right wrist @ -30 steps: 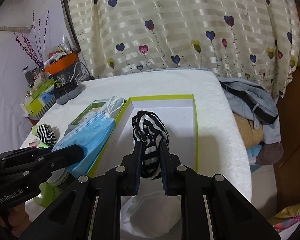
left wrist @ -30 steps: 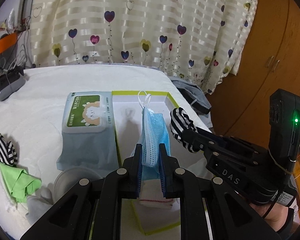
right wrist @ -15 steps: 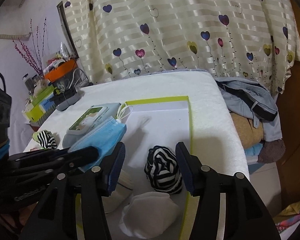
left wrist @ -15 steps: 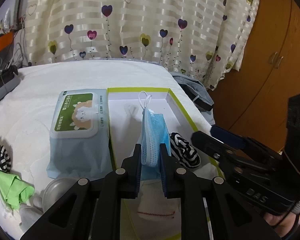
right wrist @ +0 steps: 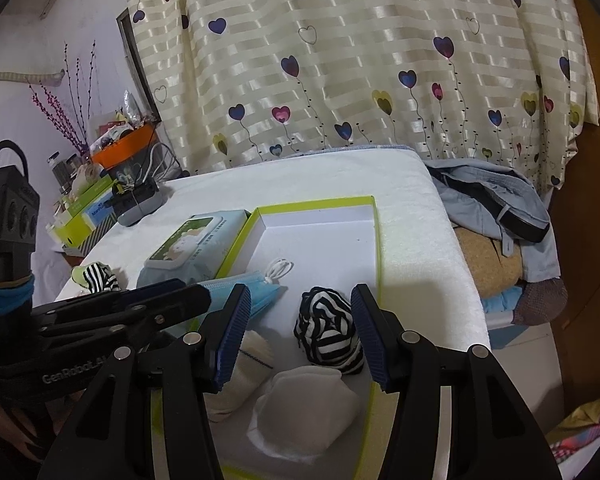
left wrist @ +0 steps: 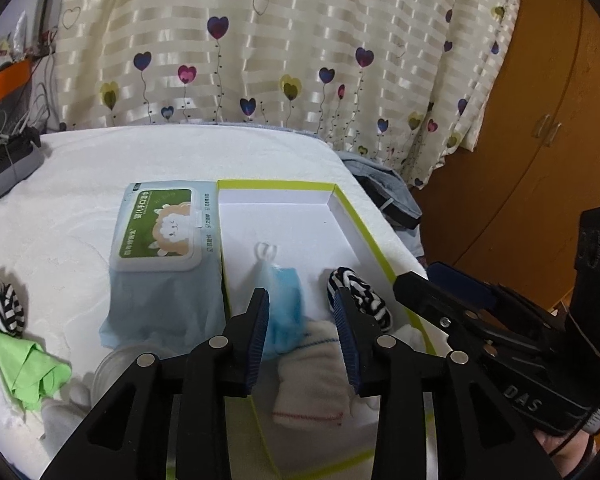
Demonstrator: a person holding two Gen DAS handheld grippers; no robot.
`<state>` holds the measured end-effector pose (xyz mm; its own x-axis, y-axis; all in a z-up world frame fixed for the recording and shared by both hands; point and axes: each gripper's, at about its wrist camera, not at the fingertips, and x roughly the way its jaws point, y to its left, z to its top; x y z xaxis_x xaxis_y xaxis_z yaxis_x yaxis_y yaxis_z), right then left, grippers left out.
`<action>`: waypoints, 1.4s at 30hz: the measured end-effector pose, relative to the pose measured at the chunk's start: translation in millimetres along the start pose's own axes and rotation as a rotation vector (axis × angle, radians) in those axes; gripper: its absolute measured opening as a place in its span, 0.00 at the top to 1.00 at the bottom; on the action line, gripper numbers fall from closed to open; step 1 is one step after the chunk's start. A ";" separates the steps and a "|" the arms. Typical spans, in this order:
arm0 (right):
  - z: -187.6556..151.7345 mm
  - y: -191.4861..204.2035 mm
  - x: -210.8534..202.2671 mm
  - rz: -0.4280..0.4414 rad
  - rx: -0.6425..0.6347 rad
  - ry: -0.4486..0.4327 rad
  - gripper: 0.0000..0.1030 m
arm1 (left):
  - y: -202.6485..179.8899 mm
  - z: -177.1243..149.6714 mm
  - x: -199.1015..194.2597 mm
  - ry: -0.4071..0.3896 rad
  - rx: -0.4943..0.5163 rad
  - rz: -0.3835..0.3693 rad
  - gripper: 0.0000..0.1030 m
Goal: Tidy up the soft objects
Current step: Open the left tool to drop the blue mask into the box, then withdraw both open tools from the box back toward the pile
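White bed [left wrist: 80,184]: both tongs [left wrist: 302,316] [right wrist: 300,320] agape over mask [left wrist: 286,300], striped sock [right wrist: 330,330] in box [left wrist: 364,220]

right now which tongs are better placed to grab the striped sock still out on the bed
Left. The loose striped sock lies on the left tongs' side, beyond the wipes pack; the right tongs hang over the box.
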<state>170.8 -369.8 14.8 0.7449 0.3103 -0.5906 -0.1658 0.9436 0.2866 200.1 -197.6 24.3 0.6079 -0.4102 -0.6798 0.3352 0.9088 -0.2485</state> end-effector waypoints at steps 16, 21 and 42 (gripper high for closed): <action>-12.6 40.3 -57.0 -0.011 -0.050 -0.057 0.48 | 5.0 -33.4 -78.8 -0.079 0.015 -0.024 0.69; -21.2 63.3 -77.3 0.002 -0.082 -0.076 0.48 | 11.0 -47.5 -106.5 -0.107 0.017 -0.023 0.69; -51.0 135.1 -95.2 0.065 -0.213 -0.044 0.48 | 53.5 -85.6 -164.4 -0.167 -0.048 0.009 0.69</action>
<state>44.5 -266.0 71.2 0.7547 0.3705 -0.5414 -0.3441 0.9262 0.1542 56.5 -75.0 63.7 0.7232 -0.4056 -0.5590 0.2972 0.9134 -0.2783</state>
